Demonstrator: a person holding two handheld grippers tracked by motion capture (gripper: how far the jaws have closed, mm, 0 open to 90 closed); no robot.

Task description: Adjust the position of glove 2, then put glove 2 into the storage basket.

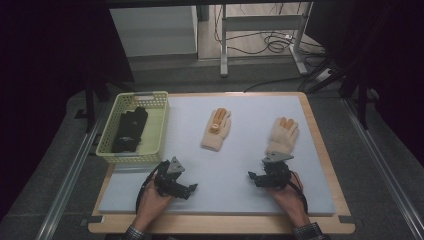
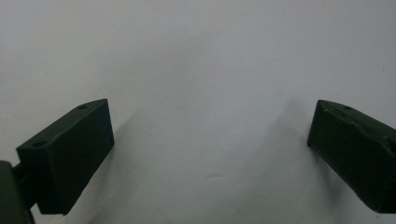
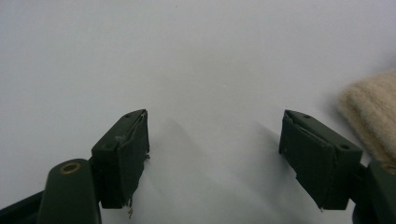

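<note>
While both hands rest low at the near edge of the counter (image 1: 320,150), neither has picked anything up. Left tongs (image 1: 194,188) sit on the white pad, jaws spread wide in the left gripper view, nothing between them but bare pad. Right tongs (image 1: 251,175) same story: jaws clearly apart, empty, pointing across the pad.

Two cream knit gloves lie flat, palms down, fingers away from the person. Right glove (image 1: 282,135) is just beyond the right tongs; its cuff edge shows at the right of the right gripper view (image 3: 371,112). Centre glove (image 1: 217,130) is well apart from both tongs.

Yellow basket (image 1: 159,102) at far left already holds dark gloves (image 1: 129,130), so likely the drop target. Cuffs face the person: easy pinch points.
</note>
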